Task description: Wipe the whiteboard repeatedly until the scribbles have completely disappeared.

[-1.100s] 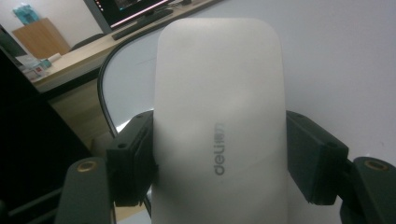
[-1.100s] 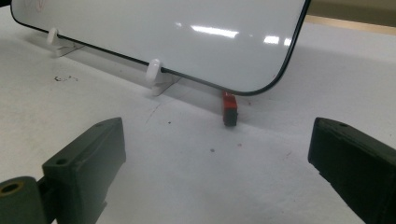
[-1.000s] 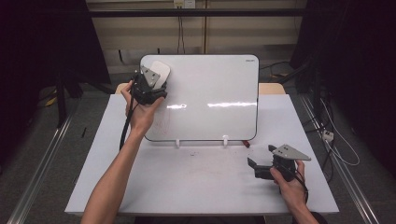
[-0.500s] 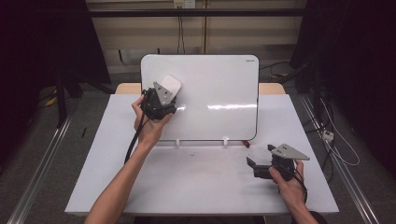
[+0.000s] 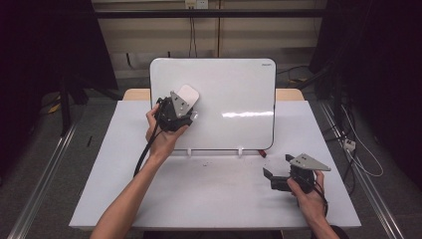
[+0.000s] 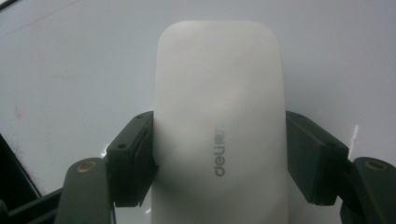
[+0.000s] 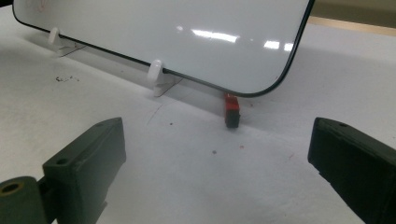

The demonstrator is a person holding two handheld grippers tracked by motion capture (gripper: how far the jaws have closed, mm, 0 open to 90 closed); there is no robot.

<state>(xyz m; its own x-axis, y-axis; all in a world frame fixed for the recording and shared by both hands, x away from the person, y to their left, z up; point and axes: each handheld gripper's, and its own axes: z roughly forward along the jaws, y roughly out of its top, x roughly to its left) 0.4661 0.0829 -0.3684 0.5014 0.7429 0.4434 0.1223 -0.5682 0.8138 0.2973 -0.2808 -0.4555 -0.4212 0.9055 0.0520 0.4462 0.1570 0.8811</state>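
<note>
High view: the left gripper (image 5: 183,102) clamps a white eraser (image 5: 188,94) against the left part of the whiteboard (image 5: 234,94) standing at the table's (image 5: 214,199) far side. Right gripper (image 5: 273,174), jaws spread and empty, rests near the right edge.

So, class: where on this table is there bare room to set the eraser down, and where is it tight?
Bare tabletop runs between the whiteboard feet and the near edge, left of the right gripper. Another free strip lies left of the board beside the left gripper, which holds the eraser. It is tighter by the small red piece at the board's right corner.
</note>
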